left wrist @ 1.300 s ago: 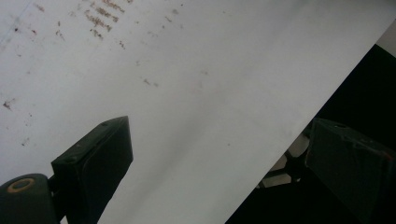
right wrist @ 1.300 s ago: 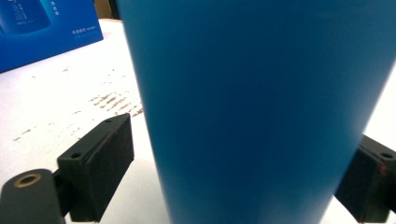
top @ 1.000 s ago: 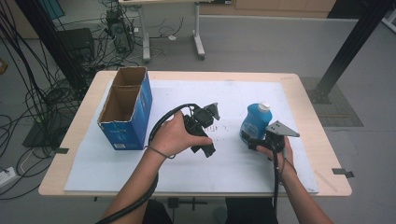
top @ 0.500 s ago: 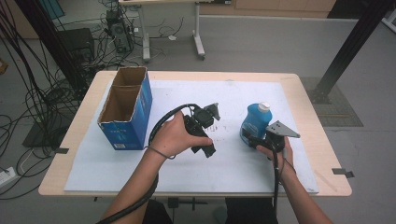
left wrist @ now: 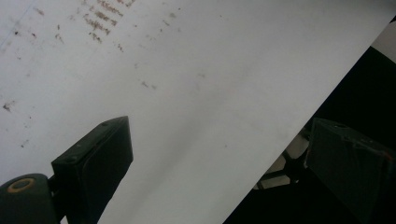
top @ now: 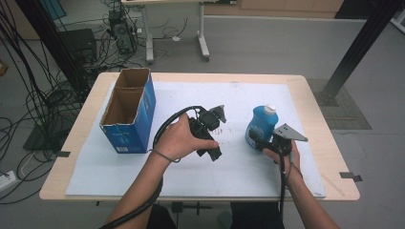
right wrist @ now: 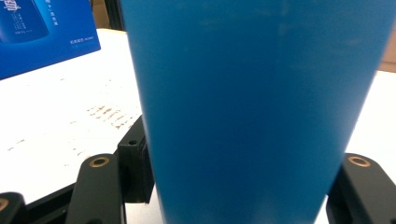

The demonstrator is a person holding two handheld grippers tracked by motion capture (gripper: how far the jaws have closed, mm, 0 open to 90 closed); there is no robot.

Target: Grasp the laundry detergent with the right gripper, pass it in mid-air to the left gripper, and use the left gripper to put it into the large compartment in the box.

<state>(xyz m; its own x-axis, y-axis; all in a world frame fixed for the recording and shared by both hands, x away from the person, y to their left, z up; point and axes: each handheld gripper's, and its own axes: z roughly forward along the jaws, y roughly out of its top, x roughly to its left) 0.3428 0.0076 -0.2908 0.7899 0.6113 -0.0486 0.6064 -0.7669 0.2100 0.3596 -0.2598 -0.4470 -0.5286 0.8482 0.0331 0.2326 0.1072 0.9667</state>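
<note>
A blue bottle [top: 260, 126] with a white cap stands upright on the white mat, right of centre. My right gripper [top: 253, 140] is at its base. Its jaws have just been closing, and in the right gripper view the bottle [right wrist: 257, 116] sits between them with both pads against its sides. My left gripper [top: 210, 143] lies low over the middle of the mat in the person's left hand. In the left gripper view its jaws [left wrist: 219, 135] stand wide apart with nothing between them, above the stained mat and its edge.
An open blue cardboard box [top: 129, 114] stands at the left of the mat; its printed side [right wrist: 42, 32] is also in the right gripper view. The wooden table [top: 325, 138] rims the mat. Cables and desk legs are on the floor beyond.
The right gripper's jaws have drawn in against the bottle's base. Both hands and the bottle stay where they were.
</note>
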